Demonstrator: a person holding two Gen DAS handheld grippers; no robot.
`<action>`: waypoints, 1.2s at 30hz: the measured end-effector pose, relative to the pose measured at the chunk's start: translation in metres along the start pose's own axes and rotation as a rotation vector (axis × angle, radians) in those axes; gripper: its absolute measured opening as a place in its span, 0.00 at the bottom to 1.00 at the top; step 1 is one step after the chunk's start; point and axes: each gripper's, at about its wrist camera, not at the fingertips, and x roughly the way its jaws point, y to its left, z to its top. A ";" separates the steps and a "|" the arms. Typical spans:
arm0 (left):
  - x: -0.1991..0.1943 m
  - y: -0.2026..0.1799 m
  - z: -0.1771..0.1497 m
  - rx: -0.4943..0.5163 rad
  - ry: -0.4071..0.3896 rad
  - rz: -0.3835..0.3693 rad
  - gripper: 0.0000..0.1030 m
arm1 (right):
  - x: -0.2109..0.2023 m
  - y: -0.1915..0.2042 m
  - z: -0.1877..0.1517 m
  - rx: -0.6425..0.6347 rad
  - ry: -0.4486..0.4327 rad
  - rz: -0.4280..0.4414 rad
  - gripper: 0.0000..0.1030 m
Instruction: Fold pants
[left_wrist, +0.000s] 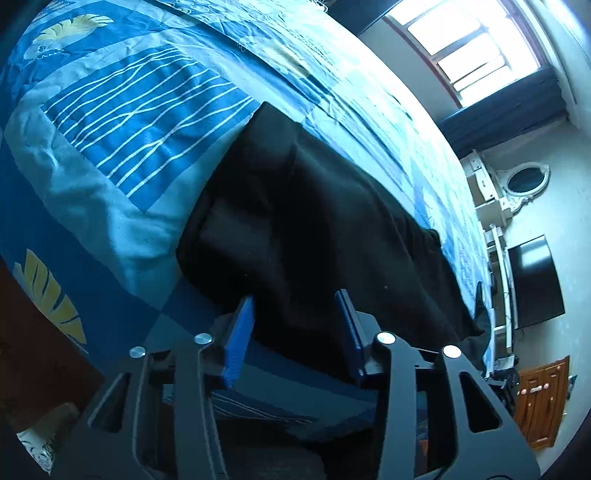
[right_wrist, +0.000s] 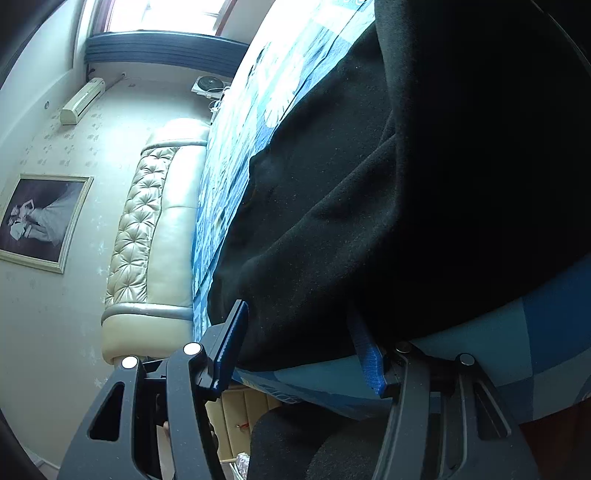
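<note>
Black pants (left_wrist: 303, 229) lie on the bed (left_wrist: 110, 177), from centre to 4 o'clock in the left view. Left gripper (left_wrist: 295, 328) and right gripper (right_wrist: 299, 347) both wide open, empty, at the near hem. Soft, limp, light knit, probably grippy: pinch hem corners.

black slotted gripper (left_wrist: 297, 314) frames, silver round bolts, blue ribbed pads (right_wrist: 231, 347)

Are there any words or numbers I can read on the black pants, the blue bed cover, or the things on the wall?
None can be read.
Black fabric pants: no label showing.
Blue patterned bed cover: only stripes and leaves.
Framed black-and-white picture: no words.
White wall air conditioner: too small to tell.
</note>
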 end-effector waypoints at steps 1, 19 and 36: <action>0.001 0.001 0.000 0.003 0.001 0.022 0.27 | 0.001 0.000 0.000 0.000 -0.004 -0.007 0.53; -0.007 0.014 0.003 0.007 -0.017 0.112 0.04 | 0.005 -0.005 -0.022 -0.041 0.037 -0.083 0.08; -0.035 -0.044 -0.016 0.221 -0.173 0.159 0.66 | -0.191 -0.031 0.051 -0.145 -0.273 -0.152 0.51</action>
